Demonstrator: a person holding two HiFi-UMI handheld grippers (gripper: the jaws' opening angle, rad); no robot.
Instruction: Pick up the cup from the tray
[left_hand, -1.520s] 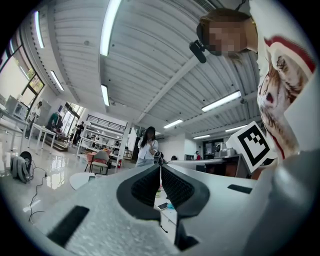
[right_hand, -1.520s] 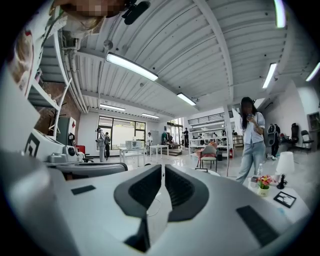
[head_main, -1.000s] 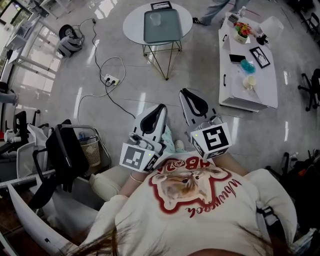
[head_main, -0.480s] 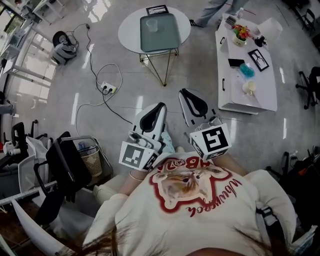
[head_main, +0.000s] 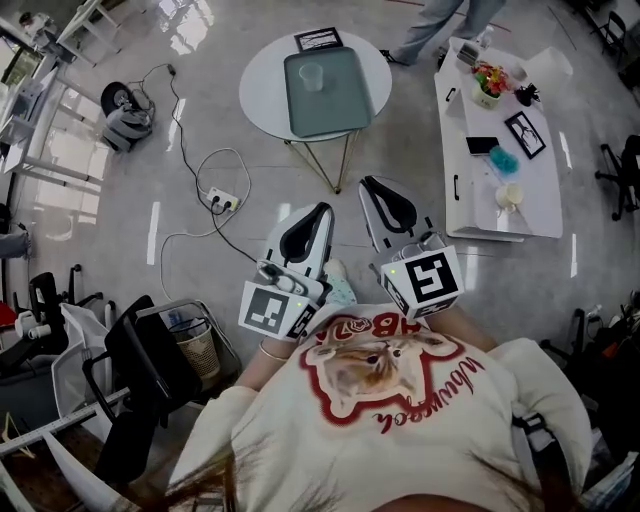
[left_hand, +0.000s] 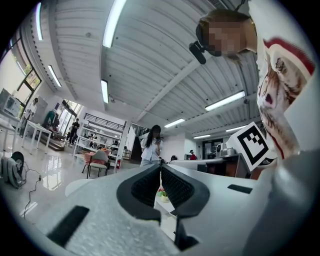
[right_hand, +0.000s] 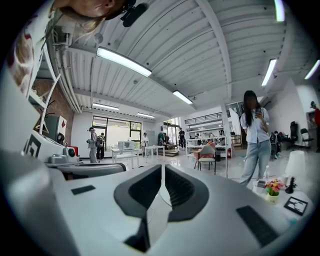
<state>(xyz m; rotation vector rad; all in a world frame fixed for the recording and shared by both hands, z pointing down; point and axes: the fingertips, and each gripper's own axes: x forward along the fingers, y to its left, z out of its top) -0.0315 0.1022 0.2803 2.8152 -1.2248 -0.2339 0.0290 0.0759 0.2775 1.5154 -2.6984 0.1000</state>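
Note:
A clear cup stands upright at the far end of a grey-green tray on a small round white table, well ahead of me. Both grippers are held close to my chest, far short of the table. In the head view my left gripper and right gripper point forward over the floor. Each is shut with nothing between its pads. The left gripper view shows its jaws pressed together, and the right gripper looks the same. Cup and tray appear in neither gripper view.
A long white table at the right carries flowers, a picture frame and small items. A power strip with cables lies on the floor at the left. A black chair and wire basket stand nearby. A person stands beyond the round table.
The round table with tray and cup sits lower in the head view than a second ago, as the view has shifted forward. Both grippers keep the same shut pose.

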